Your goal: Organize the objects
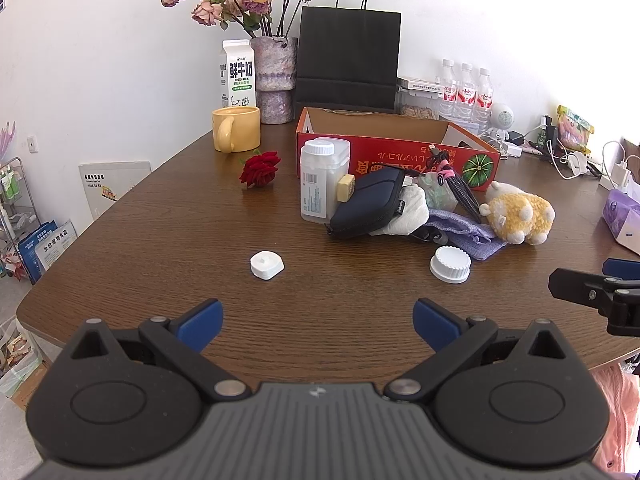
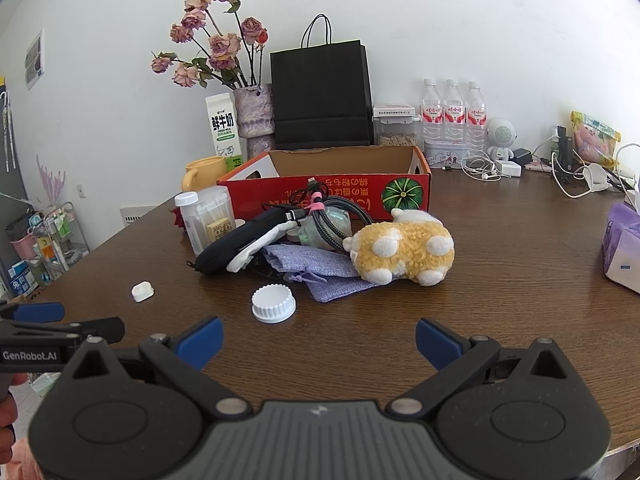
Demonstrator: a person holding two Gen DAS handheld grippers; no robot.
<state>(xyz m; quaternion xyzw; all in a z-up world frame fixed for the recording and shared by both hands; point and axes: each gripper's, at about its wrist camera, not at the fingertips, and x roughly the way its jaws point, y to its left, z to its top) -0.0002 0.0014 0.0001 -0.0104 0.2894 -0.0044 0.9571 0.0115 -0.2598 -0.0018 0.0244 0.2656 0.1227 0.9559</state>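
A pile of loose items lies in front of an open red cardboard box (image 1: 400, 152) (image 2: 352, 194): a clear plastic jar (image 1: 322, 180) (image 2: 206, 218), a dark zip pouch (image 1: 370, 202) (image 2: 236, 246), a purple cloth bag (image 1: 468, 232) (image 2: 320, 272), a braided cable (image 2: 336, 220) and a yellow plush toy (image 1: 516, 212) (image 2: 404, 252). A white ribbed lid (image 1: 450, 264) (image 2: 274, 304) and a small white cap (image 1: 267, 265) (image 2: 142, 291) lie apart, nearer me. My left gripper (image 1: 318, 326) and right gripper (image 2: 318, 344) both hover open and empty over the near table edge.
A red rose head (image 1: 260, 168), yellow mug (image 1: 236, 128), milk carton (image 1: 238, 74), vase of dried roses (image 1: 274, 76) and black paper bag (image 1: 348, 56) stand at the back. Water bottles (image 2: 452, 114), chargers and cables (image 2: 568, 172) crowd the right rear. A purple tissue pack (image 2: 622, 248) sits at right.
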